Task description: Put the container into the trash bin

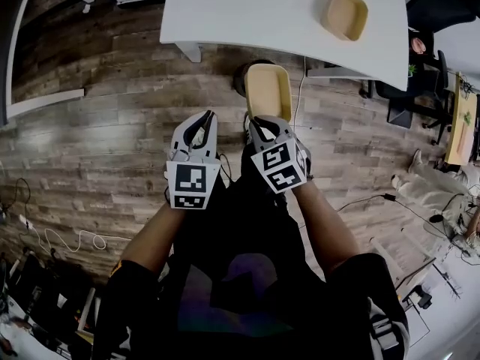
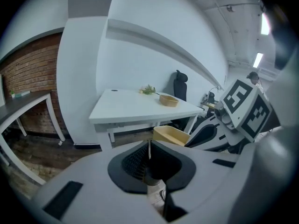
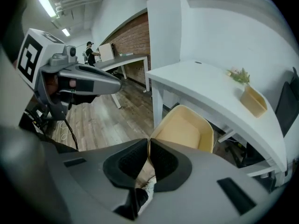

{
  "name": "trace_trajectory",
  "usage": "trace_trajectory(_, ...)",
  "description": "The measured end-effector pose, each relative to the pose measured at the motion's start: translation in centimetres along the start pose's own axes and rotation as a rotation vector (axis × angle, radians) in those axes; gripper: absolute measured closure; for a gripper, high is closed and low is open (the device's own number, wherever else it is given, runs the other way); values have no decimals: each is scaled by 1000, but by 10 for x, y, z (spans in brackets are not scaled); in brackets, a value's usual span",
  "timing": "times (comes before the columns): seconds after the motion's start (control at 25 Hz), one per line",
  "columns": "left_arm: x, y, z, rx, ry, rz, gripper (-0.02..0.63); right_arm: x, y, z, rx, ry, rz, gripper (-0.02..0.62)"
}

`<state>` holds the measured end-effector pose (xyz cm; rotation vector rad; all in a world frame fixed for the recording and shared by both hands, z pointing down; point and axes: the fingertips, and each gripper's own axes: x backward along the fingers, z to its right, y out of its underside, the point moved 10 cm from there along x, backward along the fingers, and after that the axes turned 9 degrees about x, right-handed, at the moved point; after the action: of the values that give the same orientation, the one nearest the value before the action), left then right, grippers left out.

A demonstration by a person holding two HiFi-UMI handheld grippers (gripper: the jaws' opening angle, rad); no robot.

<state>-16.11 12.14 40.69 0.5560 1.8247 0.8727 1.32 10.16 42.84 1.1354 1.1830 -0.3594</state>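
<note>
Your right gripper (image 1: 264, 126) has fingers clamped on the beige container (image 1: 268, 88) at centre frame. Your left gripper (image 1: 202, 121), just left of it, has fingers together, empty

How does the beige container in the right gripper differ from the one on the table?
The held container is above the floor, its rim clamped by the right gripper; the table container rests untouched on the white table. In the head view the held container looks larger than the table container. Both are beige and empty.
</note>
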Motion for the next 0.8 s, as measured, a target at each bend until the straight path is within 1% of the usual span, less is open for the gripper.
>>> trace_trajectory(0.12,-28,23,15,1,-17,-52,592,-25,35,17,-37,-38,-27,560)
trace_trajectory(0.32,-75,57,39,45,-53,-106,592,-63,86,48,-85,-83,-51,560)
trace_trajectory(0.52,-126,96,51,63,-69,-162,592,-111,125,72,-87,-131,-73,560)
trace_trajectory(0.64,-152,108,51,52,-77,-166,592,-141,143,84,-102,-137,-76,558)
trace_trajectory(0.8,-179,124,43,46,-100,-151,592,-183,163,94,-135,-148,-77,558)
